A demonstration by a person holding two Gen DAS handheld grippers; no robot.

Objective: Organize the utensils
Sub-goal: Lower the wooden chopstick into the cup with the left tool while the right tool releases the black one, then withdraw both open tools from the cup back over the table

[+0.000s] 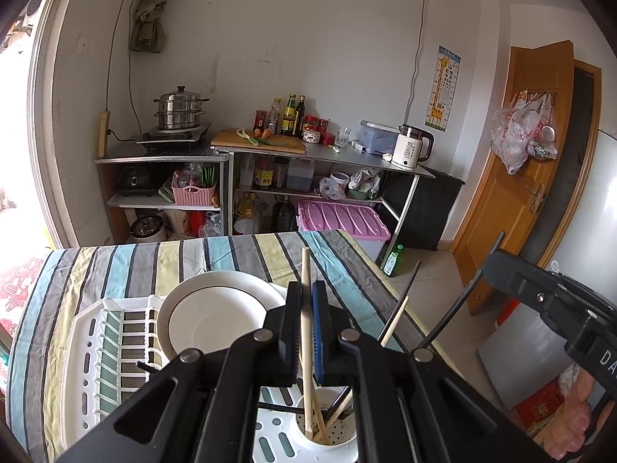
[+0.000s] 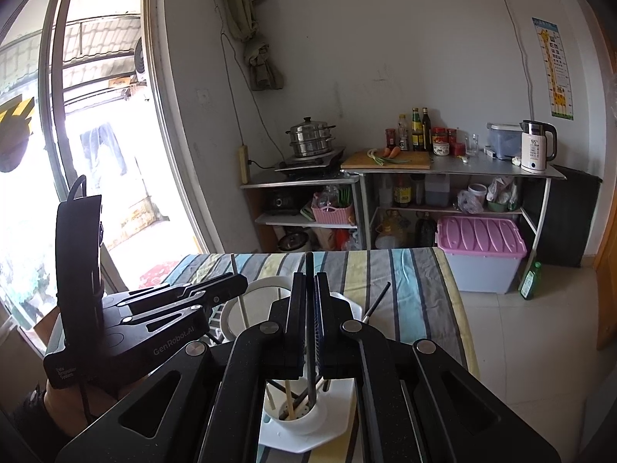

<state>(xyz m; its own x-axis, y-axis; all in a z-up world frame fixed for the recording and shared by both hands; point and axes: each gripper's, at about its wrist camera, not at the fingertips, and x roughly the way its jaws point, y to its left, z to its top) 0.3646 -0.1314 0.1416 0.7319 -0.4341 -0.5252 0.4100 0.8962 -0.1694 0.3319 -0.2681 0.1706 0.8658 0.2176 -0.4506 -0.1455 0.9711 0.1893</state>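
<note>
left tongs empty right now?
No, the left tongs are shut on a light wooden chopstick whose lower end sits in the white utensil cup.

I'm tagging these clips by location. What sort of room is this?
Most likely a home kitchen with a dining table: a steamer pot on a cooktop, sauce bottles beside a cutting board, and a kettle on metal shelving.
</note>
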